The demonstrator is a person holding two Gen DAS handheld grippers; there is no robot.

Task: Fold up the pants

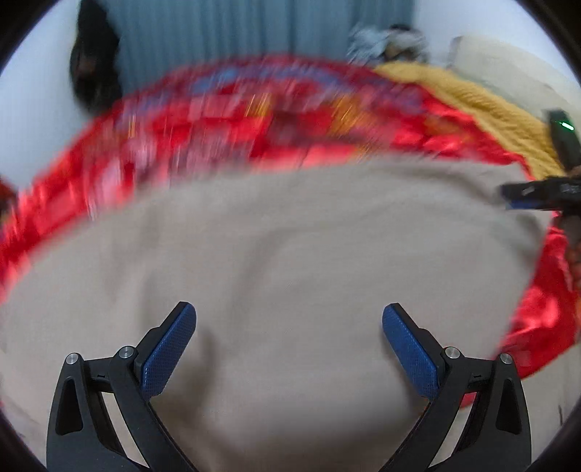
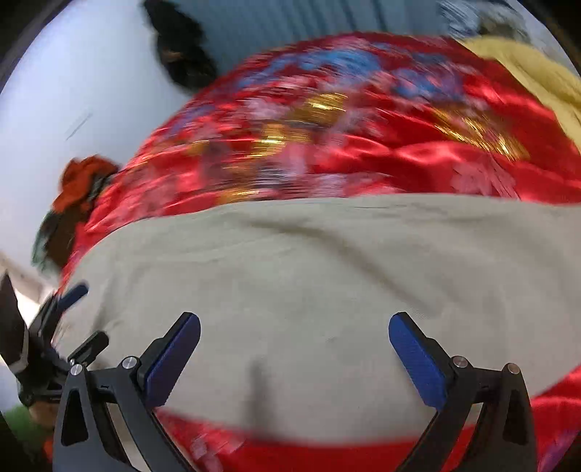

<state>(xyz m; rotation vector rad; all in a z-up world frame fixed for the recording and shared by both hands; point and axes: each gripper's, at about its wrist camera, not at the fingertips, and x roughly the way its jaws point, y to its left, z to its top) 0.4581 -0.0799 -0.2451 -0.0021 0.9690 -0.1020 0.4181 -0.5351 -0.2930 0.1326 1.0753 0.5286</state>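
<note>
Beige pants [image 1: 276, 261] lie spread flat on a red patterned satin cover [image 1: 218, 119]; both views are motion-blurred. My left gripper [image 1: 288, 316] is open and empty, hovering just above the pants. My right gripper [image 2: 294, 326] is also open and empty above the pants [image 2: 290, 276], near their front edge where the red cover [image 2: 326, 138] shows below. The right gripper also shows at the right edge of the left wrist view [image 1: 537, 192]. The left gripper shows at the left edge of the right wrist view [image 2: 61, 319].
A mustard knitted blanket [image 1: 483, 105] lies at the far right of the bed. A blue-grey curtain [image 1: 236, 32] hangs behind, with a dark object [image 1: 94, 61] against the white wall. A red bundle [image 2: 83, 181] sits at the bed's left edge.
</note>
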